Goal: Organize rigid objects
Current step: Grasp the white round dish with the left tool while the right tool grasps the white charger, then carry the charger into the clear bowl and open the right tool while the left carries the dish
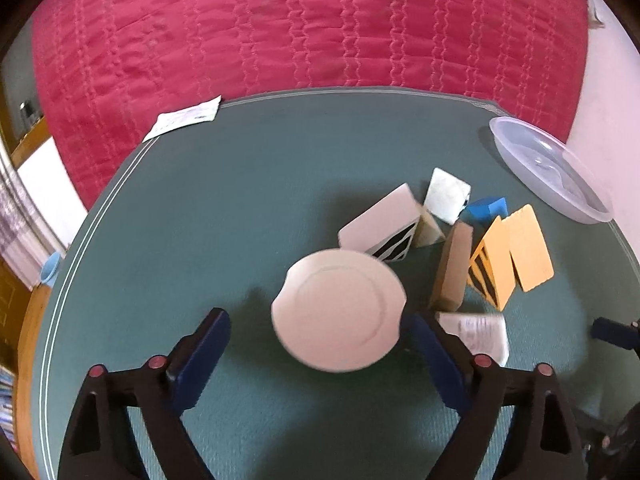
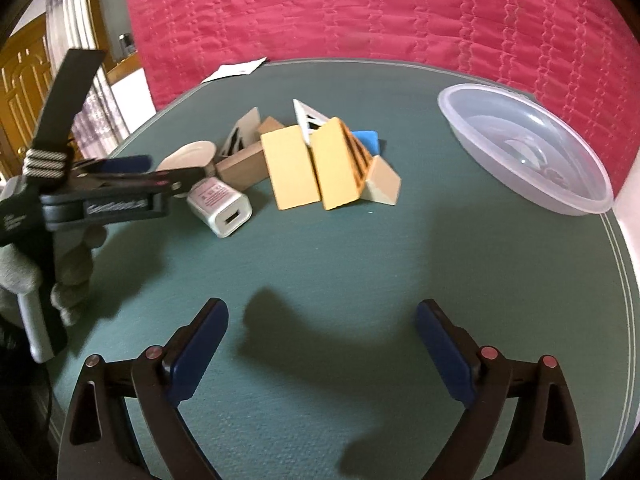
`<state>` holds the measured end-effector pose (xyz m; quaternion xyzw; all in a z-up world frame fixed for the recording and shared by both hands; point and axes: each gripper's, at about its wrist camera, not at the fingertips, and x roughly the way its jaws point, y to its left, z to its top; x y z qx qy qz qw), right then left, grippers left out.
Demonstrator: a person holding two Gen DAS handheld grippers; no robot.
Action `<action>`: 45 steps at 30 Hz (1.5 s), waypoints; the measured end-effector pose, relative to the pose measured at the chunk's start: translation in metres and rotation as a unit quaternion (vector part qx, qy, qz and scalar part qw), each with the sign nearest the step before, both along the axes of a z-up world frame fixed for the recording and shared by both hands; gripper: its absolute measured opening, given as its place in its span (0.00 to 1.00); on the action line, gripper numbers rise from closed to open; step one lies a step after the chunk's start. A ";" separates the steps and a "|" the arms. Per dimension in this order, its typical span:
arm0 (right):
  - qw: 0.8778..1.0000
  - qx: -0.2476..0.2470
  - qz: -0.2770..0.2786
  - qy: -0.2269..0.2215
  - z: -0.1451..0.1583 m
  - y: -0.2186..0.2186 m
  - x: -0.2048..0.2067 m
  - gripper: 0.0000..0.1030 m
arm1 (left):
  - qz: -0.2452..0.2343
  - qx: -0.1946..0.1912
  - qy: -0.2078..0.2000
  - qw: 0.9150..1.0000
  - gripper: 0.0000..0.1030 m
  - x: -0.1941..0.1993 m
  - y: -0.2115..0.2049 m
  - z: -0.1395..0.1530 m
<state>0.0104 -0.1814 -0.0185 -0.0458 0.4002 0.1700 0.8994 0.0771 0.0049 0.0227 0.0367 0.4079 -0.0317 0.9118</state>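
Note:
A round white lid-like disc [image 1: 340,312] lies on the green table between my left gripper's [image 1: 316,332] open fingers; whether they touch it I cannot tell. The disc also shows in the right wrist view [image 2: 188,156]. Beyond it lies a pile of blocks: a white striped block [image 1: 380,228], a brown block [image 1: 452,268], yellow blocks [image 1: 520,252], a blue block [image 1: 486,208]. A white USB charger [image 2: 220,206] lies beside the left gripper [image 2: 168,178]. My right gripper [image 2: 322,328] is open and empty over bare table, nearer than the yellow blocks [image 2: 316,166].
A clear plastic bowl [image 2: 524,148] stands at the table's back right; it also shows in the left wrist view [image 1: 552,168]. A red quilted bed lies behind the table. A white paper [image 1: 184,118] hangs at the far table edge.

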 end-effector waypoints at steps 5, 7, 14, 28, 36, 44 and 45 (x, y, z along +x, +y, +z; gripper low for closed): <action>1.000 0.009 0.017 0.006 0.000 0.011 -0.003 0.92 | -0.014 -0.023 0.009 1.000 0.67 0.008 0.003 -0.001; 1.000 0.013 0.025 0.010 0.000 0.018 -0.004 0.92 | -0.018 -0.034 0.006 0.999 0.66 0.007 0.005 0.000; 0.998 0.012 0.057 0.021 0.002 0.055 0.005 0.83 | -0.005 -0.050 -0.011 0.999 0.66 -0.001 0.016 0.010; 0.998 -0.016 0.063 -0.004 0.004 0.097 0.035 0.43 | 0.032 -0.047 -0.024 0.998 0.66 -0.003 0.038 0.013; 0.997 -0.023 0.069 -0.024 0.003 0.099 0.029 0.34 | 0.031 -0.039 -0.024 0.998 0.66 -0.004 0.036 0.011; 0.998 0.005 0.062 -0.016 0.007 0.085 0.023 0.32 | 0.032 -0.034 -0.027 0.999 0.66 -0.005 0.033 0.009; 0.998 0.009 0.062 -0.015 0.007 0.083 0.022 0.32 | 0.032 -0.032 -0.027 0.999 0.66 -0.005 0.033 0.009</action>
